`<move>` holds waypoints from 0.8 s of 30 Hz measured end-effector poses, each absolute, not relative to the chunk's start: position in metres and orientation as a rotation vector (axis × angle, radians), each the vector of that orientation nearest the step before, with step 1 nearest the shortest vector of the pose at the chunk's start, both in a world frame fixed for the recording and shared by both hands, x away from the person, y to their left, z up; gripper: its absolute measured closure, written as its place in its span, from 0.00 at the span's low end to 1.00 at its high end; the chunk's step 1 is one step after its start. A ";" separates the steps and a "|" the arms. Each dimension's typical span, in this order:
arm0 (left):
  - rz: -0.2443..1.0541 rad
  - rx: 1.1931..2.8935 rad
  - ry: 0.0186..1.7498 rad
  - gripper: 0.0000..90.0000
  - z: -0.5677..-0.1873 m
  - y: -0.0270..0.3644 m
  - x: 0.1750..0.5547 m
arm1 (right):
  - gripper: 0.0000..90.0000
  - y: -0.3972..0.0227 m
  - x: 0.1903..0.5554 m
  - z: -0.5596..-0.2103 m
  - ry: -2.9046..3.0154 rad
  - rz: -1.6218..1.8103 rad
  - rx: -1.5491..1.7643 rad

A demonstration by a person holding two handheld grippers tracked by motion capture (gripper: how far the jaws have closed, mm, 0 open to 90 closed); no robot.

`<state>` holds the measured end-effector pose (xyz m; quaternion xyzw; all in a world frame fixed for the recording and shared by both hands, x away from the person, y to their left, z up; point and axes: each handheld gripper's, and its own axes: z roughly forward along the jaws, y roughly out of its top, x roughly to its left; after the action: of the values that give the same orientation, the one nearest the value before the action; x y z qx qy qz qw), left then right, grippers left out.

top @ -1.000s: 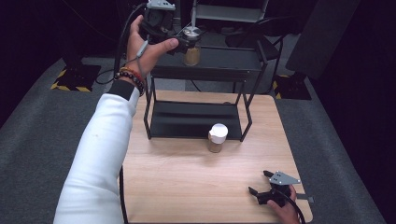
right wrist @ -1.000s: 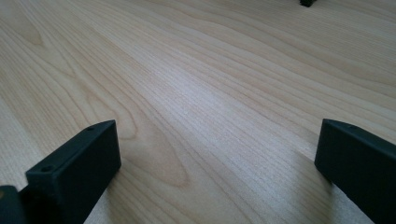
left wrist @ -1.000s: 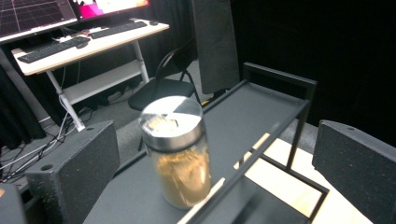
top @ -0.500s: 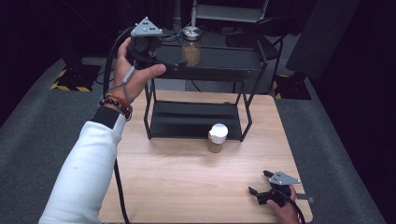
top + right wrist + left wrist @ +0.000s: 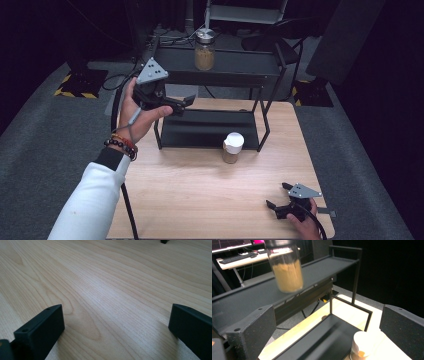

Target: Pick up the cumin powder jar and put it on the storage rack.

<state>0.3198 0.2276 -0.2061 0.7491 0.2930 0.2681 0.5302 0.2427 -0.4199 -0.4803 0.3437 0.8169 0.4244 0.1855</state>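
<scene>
The near half of the wooden counter (image 5: 200, 200) lies bare, so a hand can sweep freely between the left edge and the right tool (image 5: 278, 199), which rests low at the front right corner. Farther back, a black two-tier metal rack (image 5: 215, 100) spans the counter's rear; its thin upright legs fence the lower shelf at both ends. A white-lidded jar (image 5: 232, 147) stands just in front of the rack's right half, partly blocking that approach. On the top shelf, a glass jar of brown powder (image 5: 204, 50) stands left of centre; shelf surface to its right is open. The left tool (image 5: 185, 104) hovers beside the rack's left end, jaws spread.
</scene>
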 end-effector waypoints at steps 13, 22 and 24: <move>0.613 1.816 0.730 0.00 -0.263 0.233 0.298 | 0.00 -0.420 0.243 -0.480 2.302 1.196 0.968; 0.622 1.808 0.759 0.00 -0.306 0.238 0.283 | 0.00 -0.420 0.243 -0.480 2.302 1.196 0.968; 0.651 1.816 0.768 0.00 -0.314 0.236 0.278 | 0.00 -0.420 0.243 -0.480 2.302 1.196 0.968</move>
<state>0.2777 0.2358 -0.3139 0.7533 0.3188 0.2703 0.5078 0.2426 -0.4199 -0.4803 0.3435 0.8170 0.4244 0.1856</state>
